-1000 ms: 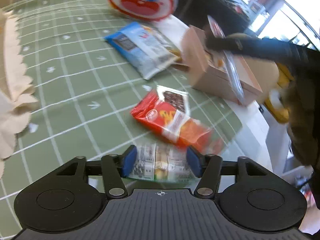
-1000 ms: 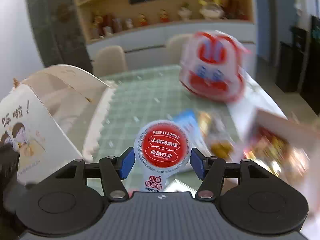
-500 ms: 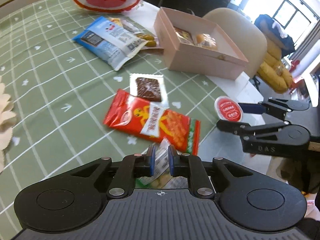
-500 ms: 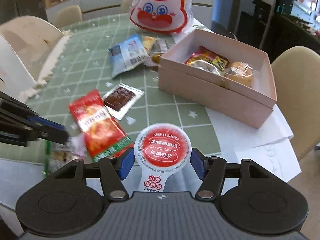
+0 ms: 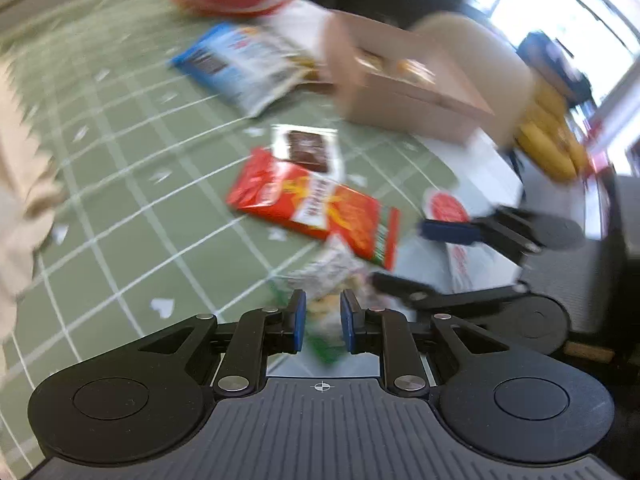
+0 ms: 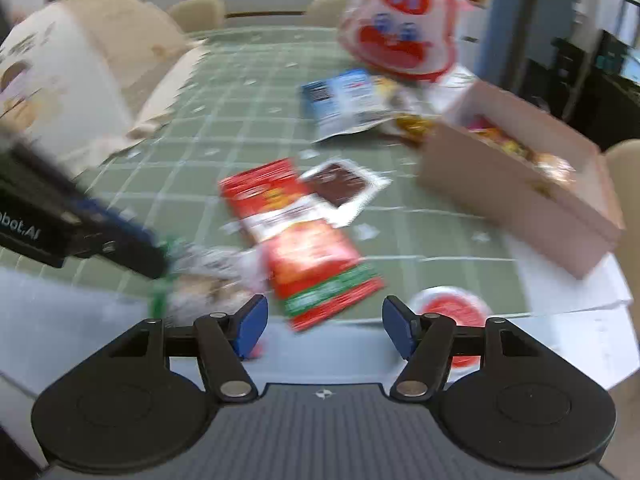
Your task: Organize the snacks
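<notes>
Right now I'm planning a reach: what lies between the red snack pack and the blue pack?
A brown sachet beside the red snack pack, short of the blue pack; right wrist view.

1. A green tablecloth (image 6: 256,120) with a white grid covers the counter.
2. On the tablecloth's left side lies a cream, scallop-edged paper bag (image 6: 80,80).
3. Beige chairs (image 6: 196,12) stand beyond the tablecloth's far edge.
4. Past its right side stands another beige chair (image 5: 480,52), with a yellow cushion (image 5: 552,148) just beyond.
</notes>
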`<state>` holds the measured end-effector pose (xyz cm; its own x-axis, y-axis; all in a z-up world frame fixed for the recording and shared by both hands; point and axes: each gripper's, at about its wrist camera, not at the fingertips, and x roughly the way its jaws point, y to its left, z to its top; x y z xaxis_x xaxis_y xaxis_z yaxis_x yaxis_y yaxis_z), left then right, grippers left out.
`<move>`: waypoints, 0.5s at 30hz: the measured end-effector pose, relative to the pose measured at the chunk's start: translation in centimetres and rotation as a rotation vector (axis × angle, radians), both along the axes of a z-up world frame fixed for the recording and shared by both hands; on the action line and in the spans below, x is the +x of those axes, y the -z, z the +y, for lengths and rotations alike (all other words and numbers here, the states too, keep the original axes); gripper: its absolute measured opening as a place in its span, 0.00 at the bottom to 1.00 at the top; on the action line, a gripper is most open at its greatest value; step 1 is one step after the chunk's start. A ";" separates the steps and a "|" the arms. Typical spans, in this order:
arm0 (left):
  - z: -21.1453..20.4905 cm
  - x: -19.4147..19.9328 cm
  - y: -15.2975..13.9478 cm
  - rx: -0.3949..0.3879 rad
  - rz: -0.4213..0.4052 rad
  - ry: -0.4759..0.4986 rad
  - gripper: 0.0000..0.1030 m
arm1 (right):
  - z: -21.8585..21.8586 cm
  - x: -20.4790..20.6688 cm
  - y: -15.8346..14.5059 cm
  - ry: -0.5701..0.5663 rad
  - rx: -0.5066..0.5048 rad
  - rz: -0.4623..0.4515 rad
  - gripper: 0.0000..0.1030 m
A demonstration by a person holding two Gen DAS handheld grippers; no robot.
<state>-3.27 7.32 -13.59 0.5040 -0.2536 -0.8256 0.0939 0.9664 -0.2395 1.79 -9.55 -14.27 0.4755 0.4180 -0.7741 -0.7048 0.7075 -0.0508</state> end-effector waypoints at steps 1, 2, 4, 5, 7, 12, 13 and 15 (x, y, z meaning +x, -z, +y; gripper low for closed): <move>-0.8 -0.3 -0.2 0.033 -0.007 0.048 0.21 | 0.1 -0.4 0.0 -0.021 0.009 0.005 0.62; -1.6 -0.6 -0.3 0.063 -0.015 0.089 0.21 | 0.0 -0.6 -0.1 -0.028 0.014 0.004 0.62; -3.0 -1.0 -0.2 0.114 -0.031 0.153 0.21 | -0.6 -0.4 -0.3 -0.006 0.020 -0.001 0.62; -3.8 -1.2 -0.1 0.146 -0.040 0.186 0.24 | -1.0 -0.1 -0.4 0.015 0.024 0.002 0.62; -5.3 -1.3 0.4 0.238 -0.058 0.248 0.24 | -2.1 0.4 -0.5 0.062 0.032 0.003 0.62; -7.8 -1.6 2.5 0.475 -0.052 0.379 0.25 | -4.6 0.5 -1.1 0.153 0.040 -0.032 0.63; -8.0 -1.5 2.7 0.487 -0.052 0.386 0.25 | -5.0 0.7 -1.0 0.169 0.041 -0.032 0.63; -8.0 -1.0 2.8 0.464 -0.052 0.371 0.32 | -5.9 0.6 -0.8 0.207 0.040 -0.029 0.64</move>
<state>-4.29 -0.65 -16.40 0.4938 -0.0396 -0.8687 0.4458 0.8693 0.2138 2.44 -15.46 -13.48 0.5764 0.3391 -0.7435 -0.5429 0.8389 -0.0382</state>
